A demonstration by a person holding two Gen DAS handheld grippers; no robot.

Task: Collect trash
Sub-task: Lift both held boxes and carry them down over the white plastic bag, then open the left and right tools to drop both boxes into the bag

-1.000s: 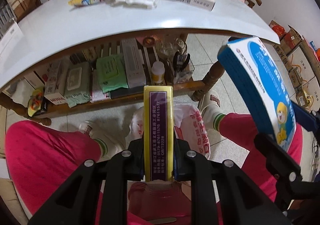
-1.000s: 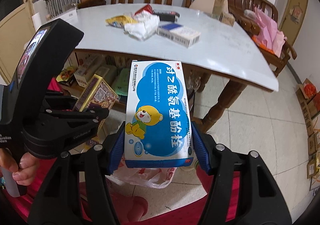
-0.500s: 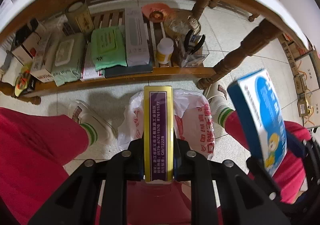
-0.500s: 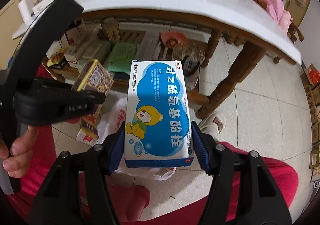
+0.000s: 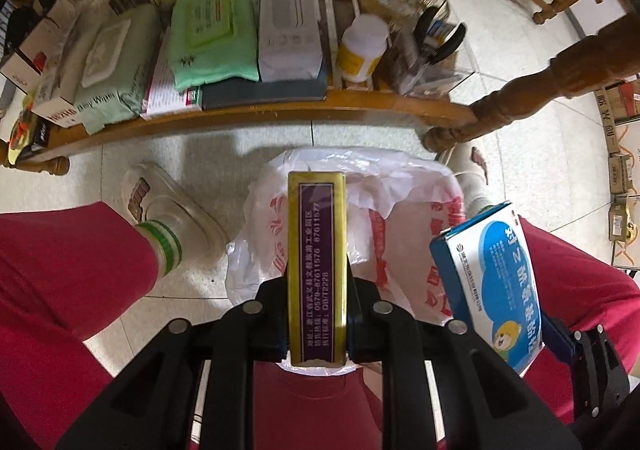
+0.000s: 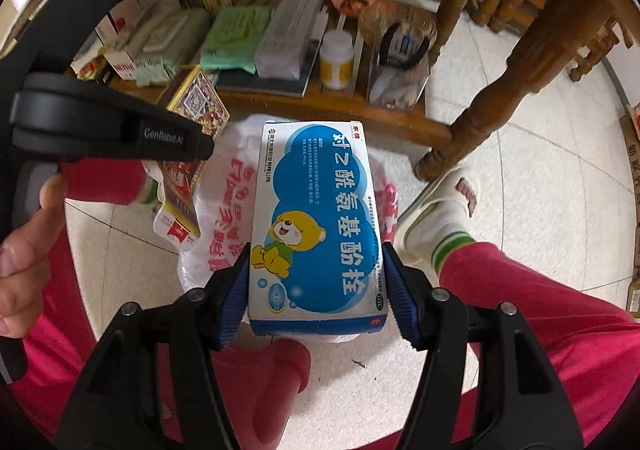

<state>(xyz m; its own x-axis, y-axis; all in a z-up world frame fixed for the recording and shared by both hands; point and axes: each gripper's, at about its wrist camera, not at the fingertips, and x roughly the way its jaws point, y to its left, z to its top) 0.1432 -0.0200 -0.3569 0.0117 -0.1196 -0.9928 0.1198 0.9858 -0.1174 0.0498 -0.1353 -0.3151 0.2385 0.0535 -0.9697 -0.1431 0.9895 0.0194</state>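
Note:
My left gripper [image 5: 317, 314] is shut on a gold and purple box [image 5: 317, 270], held edge-up above a white plastic bag with red print [image 5: 404, 210] on the floor. My right gripper [image 6: 316, 290] is shut on a blue and white medicine box with a yellow bear [image 6: 316, 226], held flat above the same bag [image 6: 224, 218]. The medicine box also shows at the right of the left wrist view [image 5: 496, 286]. The gold box and the left gripper show at the left of the right wrist view [image 6: 192, 110].
A wooden table shelf [image 5: 280, 110] ahead holds wipes packs, boxes, a white bottle [image 5: 362, 48] and scissors. A carved table leg [image 5: 520, 98] stands at the right. The person's red trouser legs and white slippers [image 5: 168, 202] flank the bag.
Both grippers have dropped from table height and tilted down toward the floor, carrying their boxes over the plastic bag. The tabletop has left the view.

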